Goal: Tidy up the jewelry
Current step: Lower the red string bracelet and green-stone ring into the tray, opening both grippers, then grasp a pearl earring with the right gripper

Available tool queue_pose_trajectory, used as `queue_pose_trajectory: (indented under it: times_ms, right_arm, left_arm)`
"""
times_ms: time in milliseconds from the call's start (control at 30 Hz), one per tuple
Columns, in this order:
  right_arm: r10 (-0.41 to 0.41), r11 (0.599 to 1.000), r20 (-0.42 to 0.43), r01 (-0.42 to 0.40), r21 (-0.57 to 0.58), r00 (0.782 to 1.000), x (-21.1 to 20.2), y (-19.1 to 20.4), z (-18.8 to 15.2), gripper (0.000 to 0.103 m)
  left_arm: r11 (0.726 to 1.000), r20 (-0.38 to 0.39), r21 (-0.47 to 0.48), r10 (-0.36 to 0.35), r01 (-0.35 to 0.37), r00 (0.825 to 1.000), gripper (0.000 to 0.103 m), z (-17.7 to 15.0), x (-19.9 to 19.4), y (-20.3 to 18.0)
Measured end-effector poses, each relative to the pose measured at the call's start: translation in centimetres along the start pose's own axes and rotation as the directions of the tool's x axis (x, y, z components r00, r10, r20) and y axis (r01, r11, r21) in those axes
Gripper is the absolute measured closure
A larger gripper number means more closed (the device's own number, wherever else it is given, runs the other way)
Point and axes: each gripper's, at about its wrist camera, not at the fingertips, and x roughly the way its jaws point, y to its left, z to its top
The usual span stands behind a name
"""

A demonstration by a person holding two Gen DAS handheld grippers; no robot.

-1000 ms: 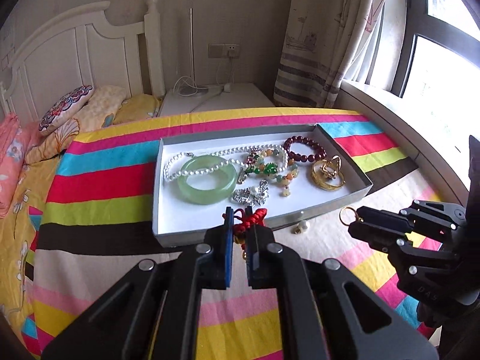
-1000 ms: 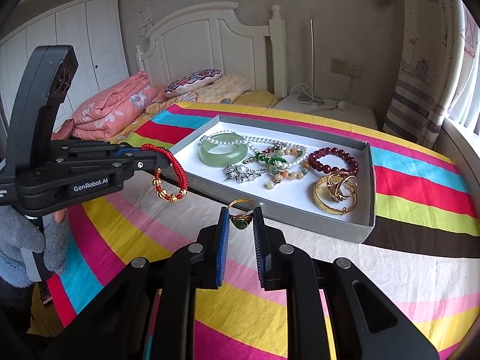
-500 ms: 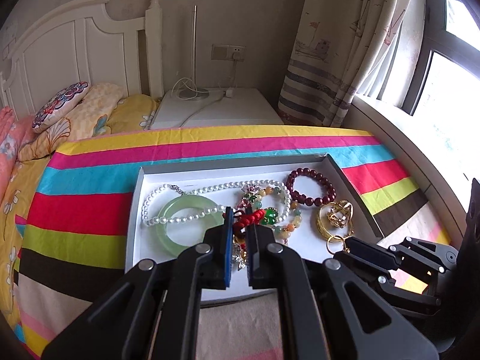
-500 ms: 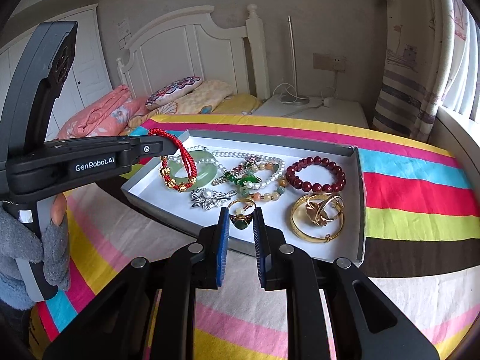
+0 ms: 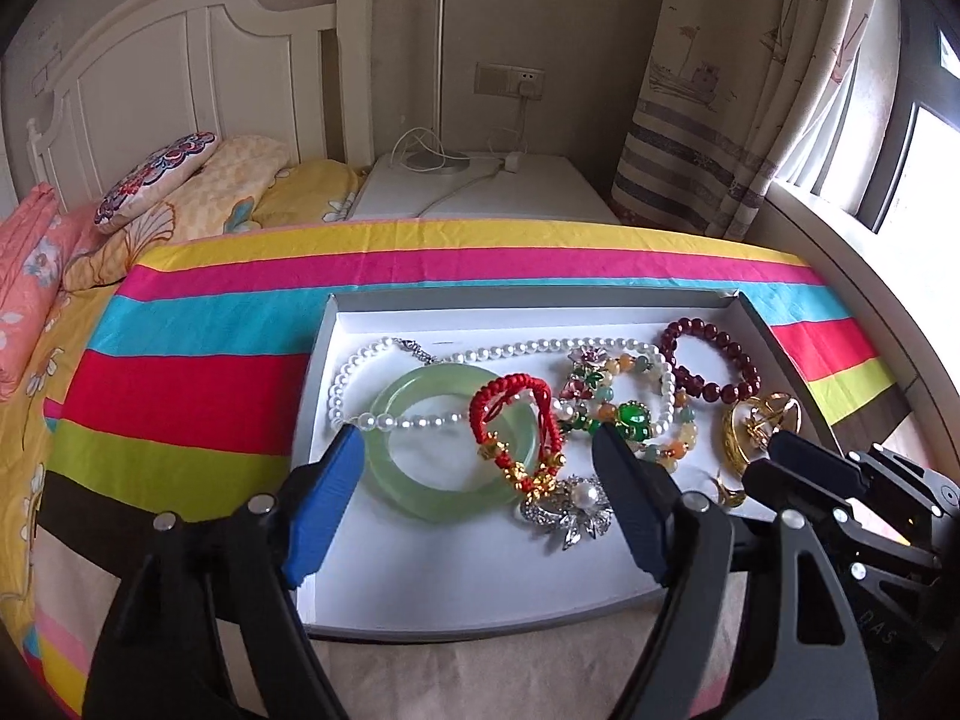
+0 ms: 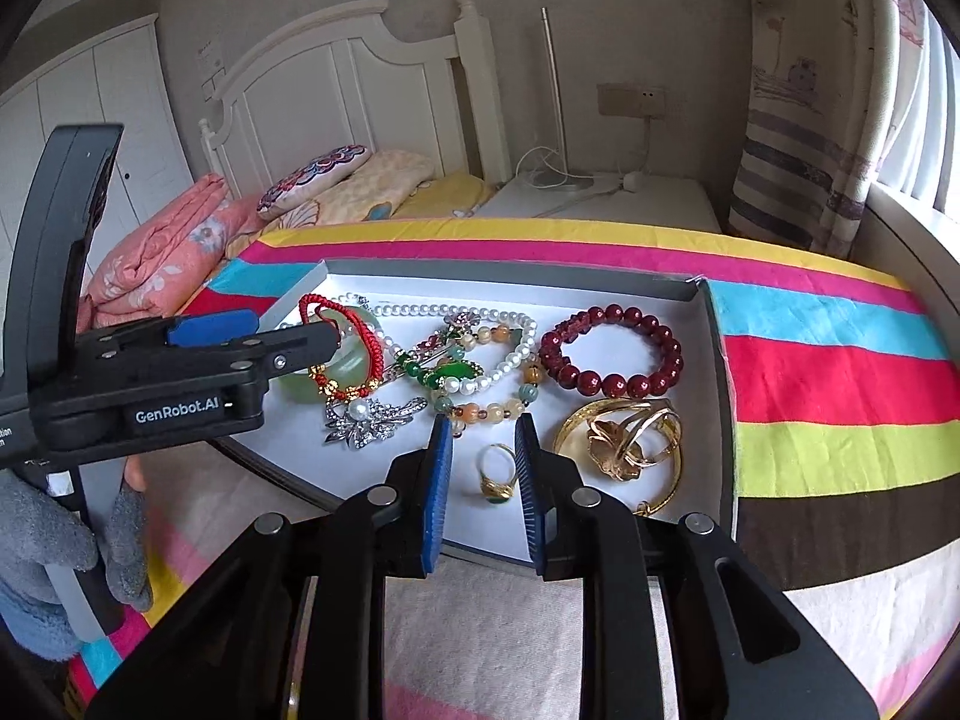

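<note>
Striped bedspread (image 5: 240, 324), multicoloured bands. White headboard (image 5: 180, 60) behind. Patterned cushion (image 5: 153, 177) and folded pink quilt (image 6: 162, 258) at bed's head. White nightstand (image 5: 486, 192) bearing a lamp base (image 5: 435, 162) and cables. Wall socket (image 5: 510, 79). Striped curtain (image 5: 744, 90) beside window.

Black left gripper (image 6: 300, 333), "GenRobot.AI" lettering, blue-padded fingers (image 5: 324, 498), silver screws, grey fleece glove (image 6: 54, 552)

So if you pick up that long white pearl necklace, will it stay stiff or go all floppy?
Probably floppy: the pearl necklace lies in loose curves, draped over the green bangle. It may also snag, since it is tangled among the beaded bracelets.
</note>
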Motion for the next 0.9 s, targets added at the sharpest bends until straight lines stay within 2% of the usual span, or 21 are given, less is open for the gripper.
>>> queue_pose_trajectory:
  times_ms: [100, 167, 300, 567, 667, 767, 900]
  right_arm:
    - [0.019, 0.999, 0.020, -0.020, 0.042, 1.000, -0.4, -0.7, -0.1, 0.056]
    - [0.022, 0.998, 0.041, -0.024, 0.057, 0.999, -0.9, -1.0, -0.1, 0.056]
    - [0.034, 0.995, 0.069, -0.041, 0.097, 0.997, -1.9, -2.0, -0.3, 0.056]
    - [0.085, 0.990, 0.094, -0.095, 0.107, 0.992, -3.6, -2.2, -1.6, 0.056]
    - [0.115, 0.987, 0.090, -0.124, 0.101, 0.989, -4.6, -2.3, -2.4, 0.056]
    - [0.129, 0.986, 0.072, -0.135, 0.095, 0.989, -5.3, -2.2, -3.4, 0.056]
    - [0.133, 0.988, 0.042, -0.136, 0.073, 0.990, -5.8, -1.9, -4.2, 0.056]
  left_arm:
    - [1.000, 0.010, -0.011, 0.010, -0.010, 1.000, 0.024, -0.4, -0.3, 0.5]
    - [0.999, 0.027, -0.036, 0.019, -0.018, 0.999, 0.020, -0.7, -0.7, 1.1]
    - [0.997, 0.026, -0.082, -0.008, 0.010, 1.000, 0.019, -0.8, -0.6, 1.8]
    - [0.995, 0.040, -0.091, -0.036, 0.039, 0.999, 0.019, -1.4, -1.2, 0.9]
    - [0.996, 0.053, -0.082, -0.039, 0.043, 0.998, 0.017, -2.6, -2.9, 0.6]
    - [0.996, 0.050, -0.073, -0.046, 0.049, 0.998, 0.009, -4.5, -4.9, 0.5]
    - [0.993, -0.008, -0.076, -0.087, 0.087, 0.996, 0.007, -7.9, -6.7, 0.6]
